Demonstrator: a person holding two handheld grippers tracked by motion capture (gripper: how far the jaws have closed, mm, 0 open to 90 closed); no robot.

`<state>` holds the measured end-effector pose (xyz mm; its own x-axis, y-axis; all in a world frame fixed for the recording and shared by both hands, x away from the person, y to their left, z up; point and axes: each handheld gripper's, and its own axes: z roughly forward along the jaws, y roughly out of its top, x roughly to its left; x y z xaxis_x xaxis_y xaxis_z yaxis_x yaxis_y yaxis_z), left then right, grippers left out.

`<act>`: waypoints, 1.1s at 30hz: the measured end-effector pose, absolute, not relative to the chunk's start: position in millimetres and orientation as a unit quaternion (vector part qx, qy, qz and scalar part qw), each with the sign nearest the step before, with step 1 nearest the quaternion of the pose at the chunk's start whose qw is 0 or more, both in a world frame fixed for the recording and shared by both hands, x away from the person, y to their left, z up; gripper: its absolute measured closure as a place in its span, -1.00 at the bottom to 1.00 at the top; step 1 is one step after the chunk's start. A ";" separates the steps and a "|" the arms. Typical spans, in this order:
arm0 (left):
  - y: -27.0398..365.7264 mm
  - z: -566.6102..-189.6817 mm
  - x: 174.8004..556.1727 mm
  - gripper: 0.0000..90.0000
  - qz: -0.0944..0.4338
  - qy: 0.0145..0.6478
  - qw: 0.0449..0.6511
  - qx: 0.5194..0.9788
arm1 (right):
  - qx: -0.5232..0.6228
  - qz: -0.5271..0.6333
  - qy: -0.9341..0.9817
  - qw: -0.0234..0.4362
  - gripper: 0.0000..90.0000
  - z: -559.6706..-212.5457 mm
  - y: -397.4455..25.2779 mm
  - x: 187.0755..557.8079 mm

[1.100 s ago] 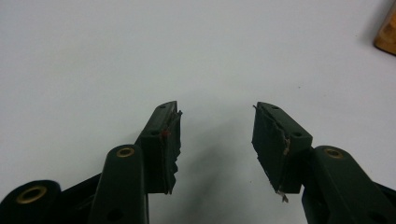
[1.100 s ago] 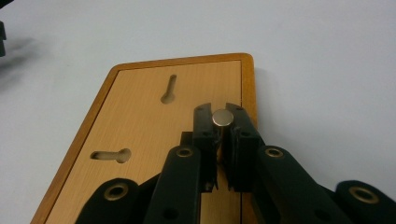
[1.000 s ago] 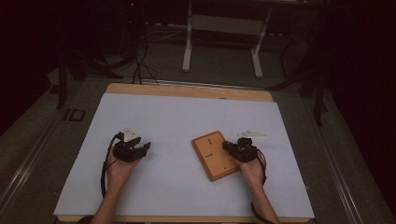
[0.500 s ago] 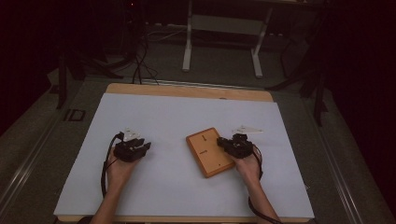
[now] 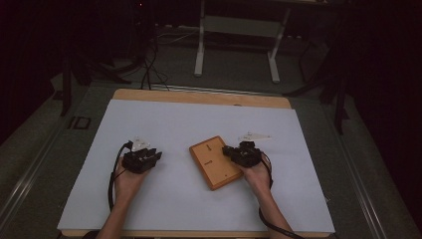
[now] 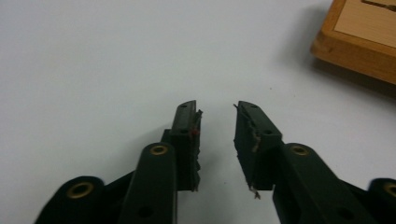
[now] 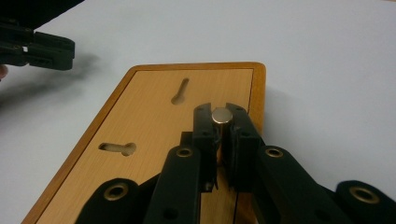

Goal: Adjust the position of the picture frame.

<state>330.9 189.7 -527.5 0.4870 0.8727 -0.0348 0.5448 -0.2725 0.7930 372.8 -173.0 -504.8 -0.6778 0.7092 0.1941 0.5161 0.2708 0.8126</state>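
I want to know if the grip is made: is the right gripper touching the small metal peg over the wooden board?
Touching. In the right gripper view, the right gripper has both jaws pressed against the sides of the metal peg, with no gap, above the wooden board.

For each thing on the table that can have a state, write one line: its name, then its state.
Left gripper: open, nothing between its jaws, over bare table.
Right gripper: shut on a small metal cylinder, above the board.
Wooden board: lying flat, back side up, two keyhole slots showing and unfilled.
White table cover: flat.
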 end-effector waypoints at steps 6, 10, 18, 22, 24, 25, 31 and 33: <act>186.5 -527.2 330.1 0.73 0.206 0.452 0.391 0.775 | 0.372 0.463 0.798 0.100 0.87 -504.8 -164.9 372.3; 185.5 -526.8 329.7 0.83 0.200 0.447 0.397 0.776 | 0.365 0.468 0.800 0.092 0.86 -505.0 -160.2 371.9; 183.1 -527.0 330.1 0.99 0.190 0.440 0.400 0.781 | 0.341 0.468 0.811 0.085 0.87 -504.0 -148.8 369.4; 180.6 -527.8 330.5 0.99 0.185 0.437 0.400 0.784 | 0.330 0.468 0.815 0.083 0.87 -502.8 -144.0 367.8; 179.1 -528.2 330.8 0.99 0.184 0.435 0.398 0.786 | 0.324 0.469 0.818 0.082 0.87 -502.3 -142.1 367.1; 178.4 -528.5 331.0 0.99 0.184 0.434 0.398 0.787 | 0.318 0.470 0.820 0.081 0.87 -502.2 -140.8 366.7; 175.9 -529.1 332.0 0.99 0.176 0.430 0.405 0.787 | 0.297 0.472 0.827 0.075 0.87 -502.4 -133.5 363.1; 175.1 -529.5 332.3 0.99 0.176 0.430 0.404 0.789 | 0.290 0.471 0.830 0.071 0.87 -502.6 -130.7 360.8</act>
